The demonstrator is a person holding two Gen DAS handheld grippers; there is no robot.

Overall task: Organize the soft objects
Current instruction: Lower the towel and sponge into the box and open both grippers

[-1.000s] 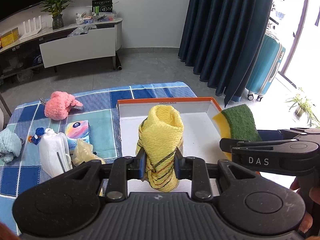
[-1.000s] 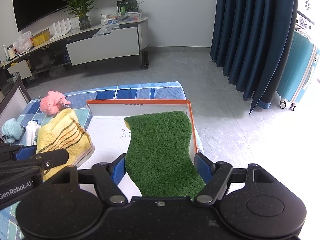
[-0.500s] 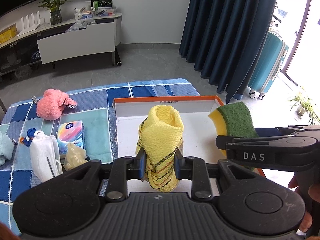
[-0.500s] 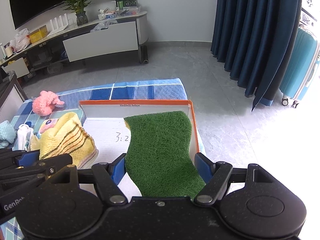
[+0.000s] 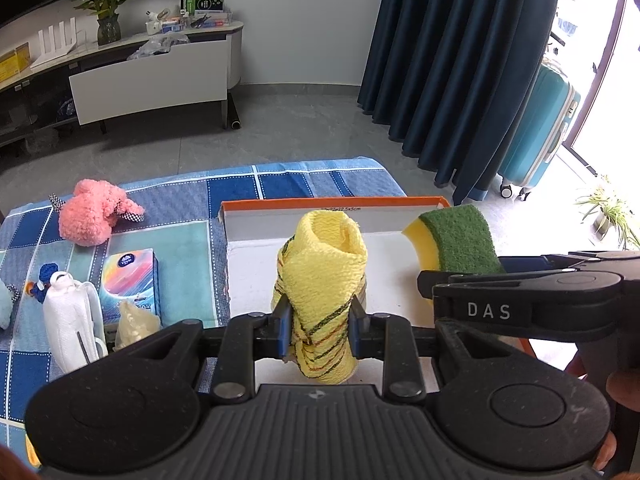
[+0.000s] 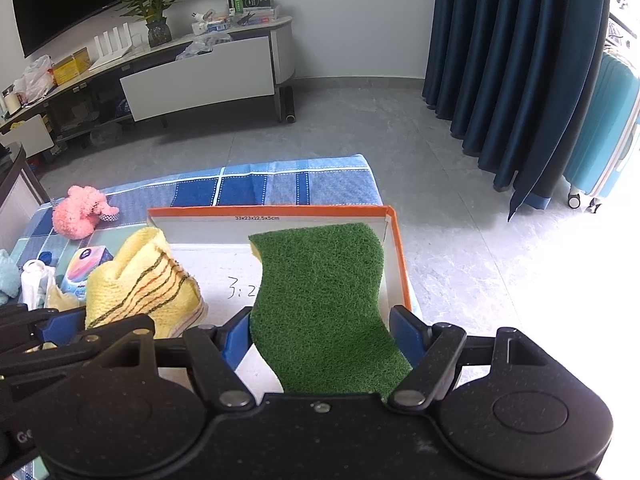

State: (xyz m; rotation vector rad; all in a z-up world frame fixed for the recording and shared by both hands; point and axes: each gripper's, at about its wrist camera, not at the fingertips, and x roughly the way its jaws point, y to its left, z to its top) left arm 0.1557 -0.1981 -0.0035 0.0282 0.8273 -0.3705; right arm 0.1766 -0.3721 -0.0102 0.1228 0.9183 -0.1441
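Note:
My left gripper is shut on a rolled yellow striped cloth and holds it over the white floor of the orange-rimmed box. My right gripper is shut on a green and yellow scouring sponge and holds it over the right side of the same box. The sponge also shows in the left wrist view, and the cloth in the right wrist view.
On the blue checked cloth left of the box lie a pink plush toy, a tissue pack, a white pouch and a pale crumpled item. A light blue plush sits at the far left.
Both grippers have pulled back and up a little with their loads, so the box and table sit farther away. Both grips are unchanged.

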